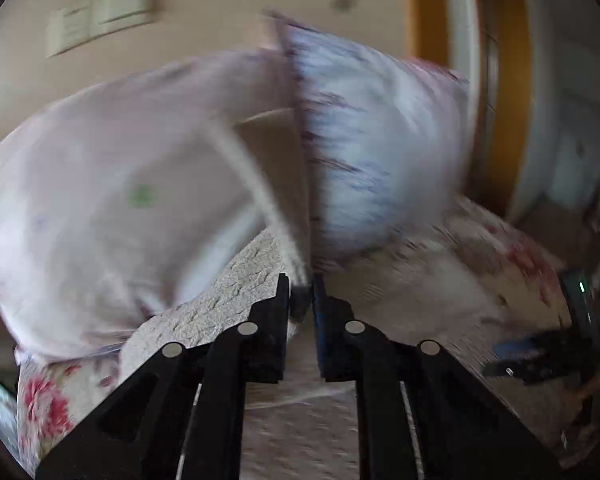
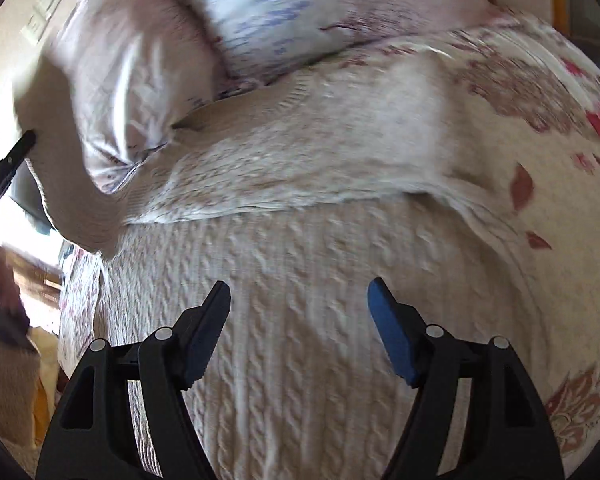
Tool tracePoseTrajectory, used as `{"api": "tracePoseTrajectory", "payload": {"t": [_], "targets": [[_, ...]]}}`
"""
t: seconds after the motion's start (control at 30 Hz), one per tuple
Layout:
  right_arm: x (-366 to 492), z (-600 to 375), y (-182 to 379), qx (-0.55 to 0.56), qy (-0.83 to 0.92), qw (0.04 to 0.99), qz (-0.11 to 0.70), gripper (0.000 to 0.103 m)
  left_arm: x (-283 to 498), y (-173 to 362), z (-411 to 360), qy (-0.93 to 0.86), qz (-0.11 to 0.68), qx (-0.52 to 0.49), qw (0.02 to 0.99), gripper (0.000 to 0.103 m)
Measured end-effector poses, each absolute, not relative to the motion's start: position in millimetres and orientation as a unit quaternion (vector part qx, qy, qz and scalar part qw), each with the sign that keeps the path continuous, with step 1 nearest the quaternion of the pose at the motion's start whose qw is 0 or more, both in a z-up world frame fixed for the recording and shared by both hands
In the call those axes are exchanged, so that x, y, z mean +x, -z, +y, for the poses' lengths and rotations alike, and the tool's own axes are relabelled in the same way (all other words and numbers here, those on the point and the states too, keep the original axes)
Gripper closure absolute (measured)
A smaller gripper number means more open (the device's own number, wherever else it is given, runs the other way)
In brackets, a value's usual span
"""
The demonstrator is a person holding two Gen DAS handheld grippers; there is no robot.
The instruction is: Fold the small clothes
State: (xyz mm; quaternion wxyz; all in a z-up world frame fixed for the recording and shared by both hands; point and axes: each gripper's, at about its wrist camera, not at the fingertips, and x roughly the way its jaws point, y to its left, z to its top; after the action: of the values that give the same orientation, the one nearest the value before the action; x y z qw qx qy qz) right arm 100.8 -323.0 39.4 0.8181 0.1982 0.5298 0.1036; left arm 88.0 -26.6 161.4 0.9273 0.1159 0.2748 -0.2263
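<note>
A cream cable-knit sweater [image 2: 300, 280] lies spread on the bed, its upper part folded over into a thick ridge across the middle. My right gripper [image 2: 298, 292] is open and empty, just above the sweater's body. My left gripper [image 1: 300, 292] is shut on a raised edge of the sweater [image 1: 236, 288], which stands up thin between the fingertips. That lifted part shows at the far left in the right wrist view [image 2: 60, 128], with the left gripper's tip [image 2: 16, 152] beside it. The left view is blurred by motion.
Two pillows lean at the head of the bed, one pale pink [image 1: 100, 184] and one white with blue marks [image 1: 380, 140]. A flowered bedsheet [image 2: 560, 184] covers the bed. The right gripper [image 1: 548, 356] shows at the right. A wall with switches [image 1: 100, 16] and an orange door frame [image 1: 508, 80] stand behind.
</note>
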Motion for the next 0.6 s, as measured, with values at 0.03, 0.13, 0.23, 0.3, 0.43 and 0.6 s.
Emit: {"api": "tracePoseTrajectory", "payload": {"t": [0.03, 0.13, 0.23, 0.3, 0.43, 0.6], "targets": [[98.5, -330.6, -39.6, 0.205, -0.096, 0.817, 0.53, 0.03, 83.4, -146.3, -62.0, 0.244, 0.295, 0.155, 0.911, 0.079], [87.5, -350.6, -50.4, 0.209, -0.08, 0.826, 0.518, 0.03, 73.6, -115.2, -81.4, 0.238, 0.333, 0.183, 0.894, 0.066], [64.8, -382.3, -62.1, 0.217, -0.054, 0.833, 0.506, 0.03, 63.8, -107.5, -22.4, 0.185, 0.357, 0.127, 0.907, 0.041], [50.8, -400.6, -62.4, 0.227, -0.039, 0.829, 0.509, 0.031, 55.0, -99.0, 28.0, 0.143, 0.386, 0.075, 0.908, 0.038], [23.0, -431.9, -38.3, 0.286, -0.045, 0.783, 0.551, 0.043, 21.6, -62.2, 95.7, 0.086, 0.464, -0.015, 0.882, 0.038], [-1.4, -433.9, -22.0, 0.335, -0.077, 0.739, 0.579, 0.055, -24.3, -31.4, 121.9, 0.084, 0.519, -0.117, 0.842, 0.049]]}}
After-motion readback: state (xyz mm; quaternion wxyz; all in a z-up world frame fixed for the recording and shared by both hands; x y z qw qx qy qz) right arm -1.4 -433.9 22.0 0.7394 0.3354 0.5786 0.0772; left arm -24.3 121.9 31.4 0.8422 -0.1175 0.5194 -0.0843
